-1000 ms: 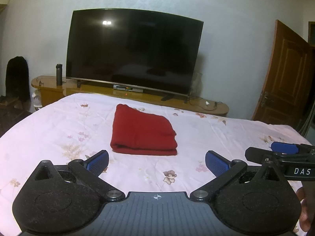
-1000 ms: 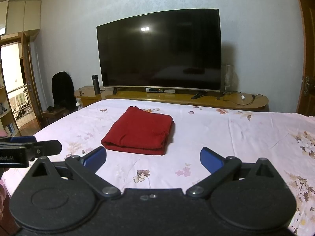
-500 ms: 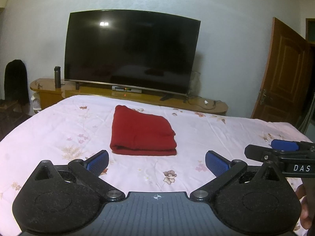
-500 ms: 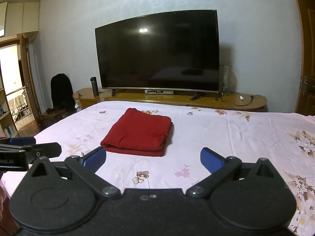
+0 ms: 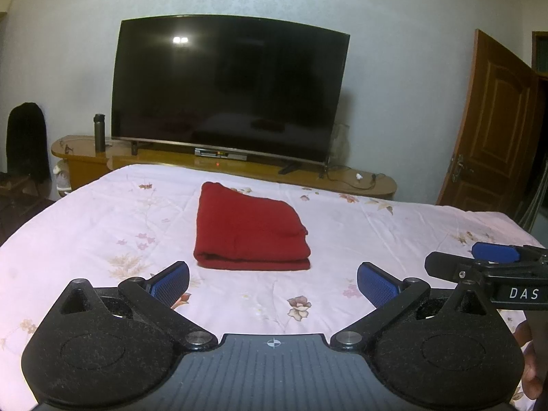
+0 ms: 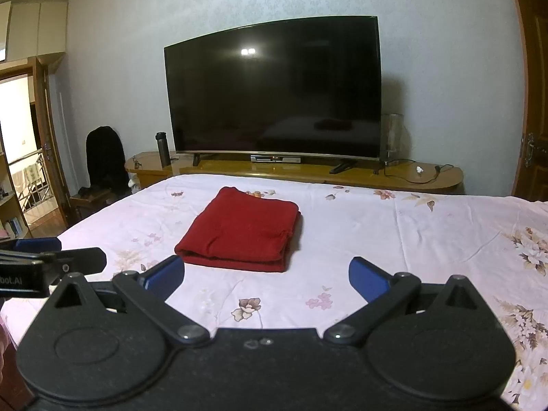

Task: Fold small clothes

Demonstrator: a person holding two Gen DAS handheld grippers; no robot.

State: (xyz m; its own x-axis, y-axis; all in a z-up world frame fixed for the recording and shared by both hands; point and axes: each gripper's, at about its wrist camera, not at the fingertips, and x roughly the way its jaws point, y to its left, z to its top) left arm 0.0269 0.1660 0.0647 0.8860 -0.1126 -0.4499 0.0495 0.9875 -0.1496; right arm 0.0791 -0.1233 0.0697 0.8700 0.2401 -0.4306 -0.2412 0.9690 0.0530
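A red garment [image 5: 248, 229] lies folded into a neat rectangle on the pink floral bedspread [image 5: 102, 226], lengthwise toward the TV. My left gripper [image 5: 273, 282] is open, held back from the garment's near edge, with nothing between its blue pads. In the right wrist view the same red garment [image 6: 239, 231] sits ahead and left of centre on the bedspread [image 6: 394, 239]. My right gripper [image 6: 266, 275] is open too, apart from the cloth. Each gripper shows at the edge of the other's view: the right gripper [image 5: 493, 260] and the left gripper [image 6: 41, 253].
A large dark TV [image 5: 226, 89] stands on a long wooden cabinet [image 5: 363, 179] beyond the bed's far end, with a dark bottle [image 5: 99, 132] on it. A brown door [image 5: 493, 126] is at the right. A chair draped in black [image 6: 102, 157] stands at the left.
Both grippers have drawn back and risen slightly, so the garment looks a little farther off. Their jaws stay wide. The garment has not moved.
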